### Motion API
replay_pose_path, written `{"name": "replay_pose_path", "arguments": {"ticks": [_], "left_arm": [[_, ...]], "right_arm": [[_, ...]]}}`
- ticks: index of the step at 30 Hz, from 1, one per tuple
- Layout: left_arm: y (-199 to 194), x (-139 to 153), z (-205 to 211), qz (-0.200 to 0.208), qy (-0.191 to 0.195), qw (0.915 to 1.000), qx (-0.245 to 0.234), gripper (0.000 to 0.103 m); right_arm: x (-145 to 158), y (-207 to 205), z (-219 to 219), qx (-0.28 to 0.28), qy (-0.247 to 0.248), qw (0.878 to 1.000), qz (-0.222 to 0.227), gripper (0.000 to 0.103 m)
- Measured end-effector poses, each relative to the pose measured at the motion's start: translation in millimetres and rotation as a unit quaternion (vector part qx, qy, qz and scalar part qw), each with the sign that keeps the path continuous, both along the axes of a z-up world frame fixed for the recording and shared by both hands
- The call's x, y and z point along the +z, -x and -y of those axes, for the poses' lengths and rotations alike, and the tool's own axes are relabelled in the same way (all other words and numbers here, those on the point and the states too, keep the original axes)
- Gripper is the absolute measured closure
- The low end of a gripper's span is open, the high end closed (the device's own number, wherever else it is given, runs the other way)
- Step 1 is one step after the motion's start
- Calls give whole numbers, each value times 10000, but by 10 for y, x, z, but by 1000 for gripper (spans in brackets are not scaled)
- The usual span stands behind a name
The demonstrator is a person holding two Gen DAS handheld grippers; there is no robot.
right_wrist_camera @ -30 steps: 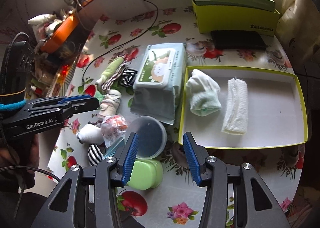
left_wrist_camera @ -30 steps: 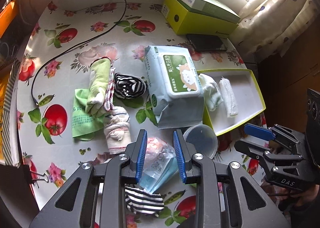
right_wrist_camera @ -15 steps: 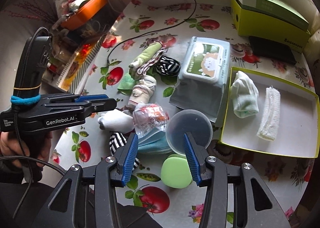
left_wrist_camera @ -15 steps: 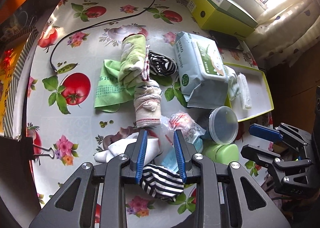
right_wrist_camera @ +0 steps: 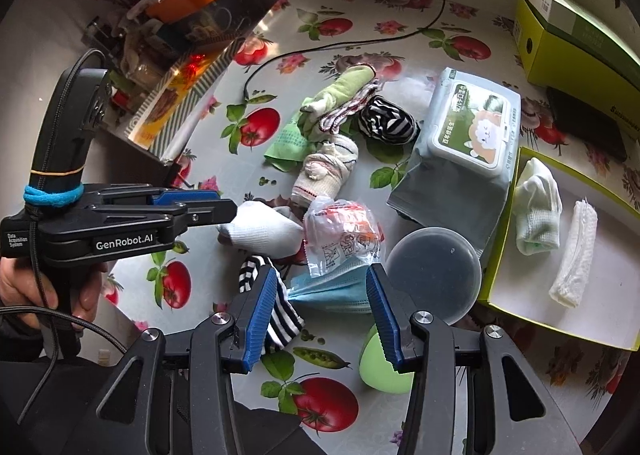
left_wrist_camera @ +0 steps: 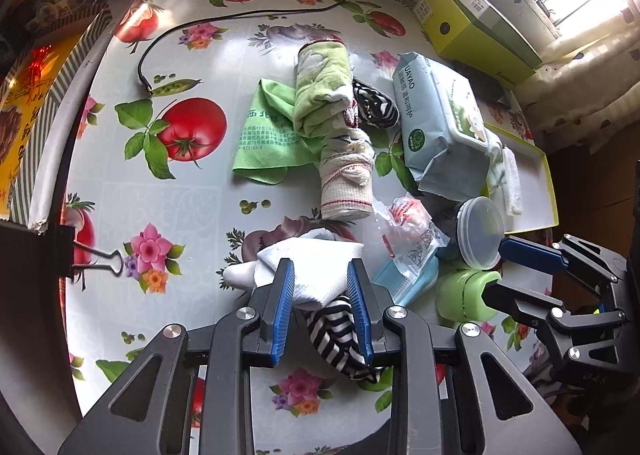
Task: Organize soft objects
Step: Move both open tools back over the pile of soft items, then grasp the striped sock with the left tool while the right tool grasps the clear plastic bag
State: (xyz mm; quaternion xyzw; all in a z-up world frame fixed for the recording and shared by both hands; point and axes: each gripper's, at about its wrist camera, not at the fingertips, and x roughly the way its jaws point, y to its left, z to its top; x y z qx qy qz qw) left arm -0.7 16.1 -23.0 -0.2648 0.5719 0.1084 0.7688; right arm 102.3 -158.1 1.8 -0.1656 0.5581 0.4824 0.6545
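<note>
Partly hidden white sock (left_wrist_camera: 316, 267) lies between left gripper's (left_wrist_camera: 320, 287) open jaws, grip unclear.

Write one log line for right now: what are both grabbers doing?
left gripper: jaws open above white sock | right gripper: jaws open above blue mask | tray: two rolls inside

R gripper (right_wrist_camera: 320, 295) open over blue mask (right_wrist_camera: 332, 289), nothing gripped.
</note>
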Motion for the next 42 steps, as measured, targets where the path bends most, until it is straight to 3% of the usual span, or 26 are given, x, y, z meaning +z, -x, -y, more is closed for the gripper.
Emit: {"name": "replay_pose_path", "arguments": {"ticks": [9,20,23,26,30,42], "left_arm": [[121,-76,-114,-11,139,9997,182,74],[276,-221,-162,-48,512,9981,341,74],[298,-262,-136,-72,632,9974,326,69],[315,-305,-96,-90,786,9965,278,66],[321,-338,-33,-119,906,9956,217,65],[208,-491,286,-347,1309,9907,-136,62]], "right_arm": [[-167,0,-348,345,394,9982,290,47],[-622,26,-761,886,1380,9849,552,46],[-685,57,-842,1057,1519,9808,614,46],[-723,78,-885,1142,1593,9782,682,68],[-713,58,-857,1120,1515,9795,714,79],[-192,-56,-496,663,775,9921,735,80]]}}
